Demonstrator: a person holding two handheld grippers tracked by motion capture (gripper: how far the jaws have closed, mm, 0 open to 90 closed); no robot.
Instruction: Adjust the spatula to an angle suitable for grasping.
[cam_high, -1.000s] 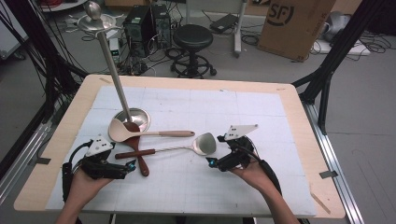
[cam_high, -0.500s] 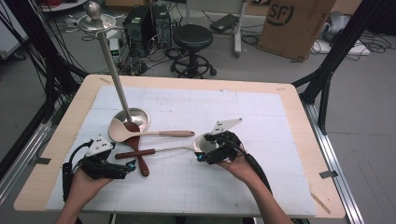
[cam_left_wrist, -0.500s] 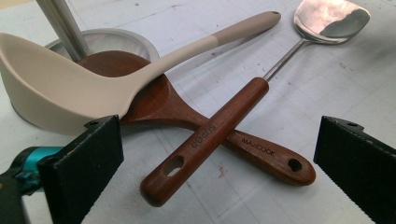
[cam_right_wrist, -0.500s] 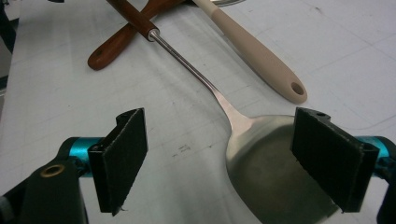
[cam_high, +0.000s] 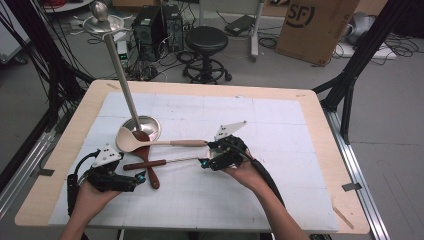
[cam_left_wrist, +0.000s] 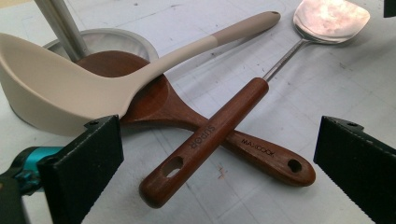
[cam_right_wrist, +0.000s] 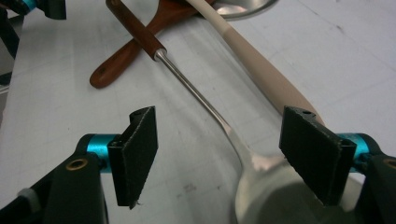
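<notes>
A steel spatula with a brown wooden handle (cam_high: 145, 164) lies across the white mat, its handle crossed over a wooden spoon (cam_high: 150, 170). A beige ladle (cam_high: 131, 140) rests on the spoon's bowl. My right gripper (cam_high: 205, 162) is at the spatula's blade (cam_right_wrist: 261, 191). Its jaws have just been closing. They stand apart with the blade between them, and a gap shows on the left side. My left gripper (cam_high: 141, 178) is open and still, facing the crossed handle ends (cam_left_wrist: 219, 130) of spatula and spoon (cam_left_wrist: 261, 151).
A metal stand with a round base (cam_high: 152, 125) and a slanted pole (cam_high: 120, 65) rises behind the ladle. The mat lies on a wooden table (cam_high: 320, 125). Beyond the table, a stool (cam_high: 206, 40), a cardboard box (cam_high: 315, 25) and cables are on the floor.
My right gripper has slid left from the mat's right-centre onto the spatula's blade, and its jaws have narrowed. The left gripper and the utensils have stayed put.
</notes>
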